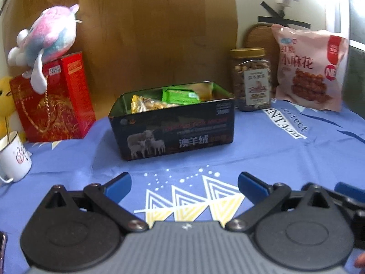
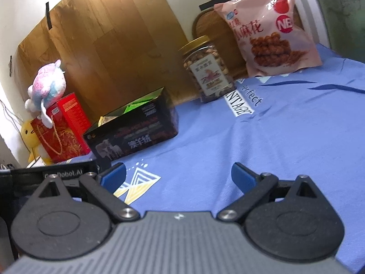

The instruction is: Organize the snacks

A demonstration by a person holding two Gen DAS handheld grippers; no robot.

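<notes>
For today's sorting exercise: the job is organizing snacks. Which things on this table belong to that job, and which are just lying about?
Belong to the job:
black box holding snack packets
green packet
yellow packet
nut jar
pink snack bag

Just lying about:
plush toy
red gift bag
white mug

An open black box (image 1: 173,134) holds green (image 1: 180,96) and yellow packets (image 1: 146,104). Right of it stand a gold-lidded nut jar (image 1: 252,80) and a pink bag (image 1: 310,68).
</notes>
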